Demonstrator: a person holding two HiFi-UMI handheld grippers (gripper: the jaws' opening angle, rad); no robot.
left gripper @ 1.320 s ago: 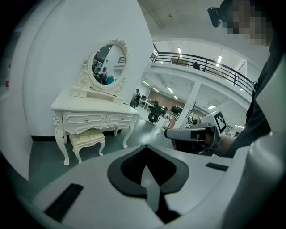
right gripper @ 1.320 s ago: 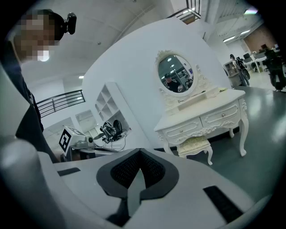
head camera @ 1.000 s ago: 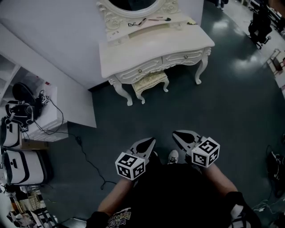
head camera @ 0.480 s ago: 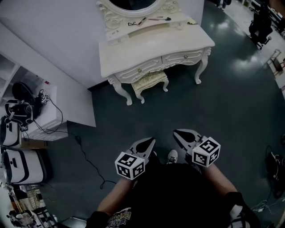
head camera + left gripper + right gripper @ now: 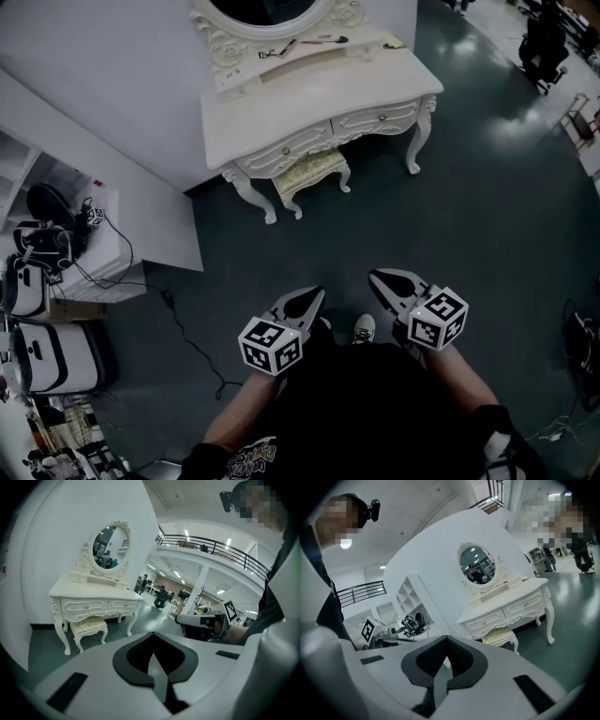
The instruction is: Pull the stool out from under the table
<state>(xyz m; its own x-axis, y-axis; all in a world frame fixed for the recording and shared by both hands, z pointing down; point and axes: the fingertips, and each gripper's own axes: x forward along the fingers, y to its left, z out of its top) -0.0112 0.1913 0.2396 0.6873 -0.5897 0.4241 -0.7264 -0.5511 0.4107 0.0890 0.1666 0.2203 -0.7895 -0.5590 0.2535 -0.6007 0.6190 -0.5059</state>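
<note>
A cream stool point(image 5: 311, 172) with a patterned cushion stands tucked under the white dressing table point(image 5: 309, 103) against the wall. The stool point(image 5: 88, 628) shows under the table point(image 5: 93, 597) in the left gripper view, and the stool point(image 5: 501, 636) also shows under the table point(image 5: 506, 604) in the right gripper view. My left gripper point(image 5: 317, 294) and right gripper point(image 5: 373, 277) are both shut and empty, held close to my body, well short of the stool. A stretch of dark floor lies between them and the stool.
A white shelf unit point(image 5: 103, 248) with bags, gear and cables stands to the left. A black cable point(image 5: 187, 342) trails over the floor near my feet. The oval mirror point(image 5: 272, 11) tops the table. Chairs and equipment point(image 5: 548, 47) stand far right.
The table and stool have shifted slightly up and left in the head view. The right gripper has edged a little to the right. Both stay shut.
</note>
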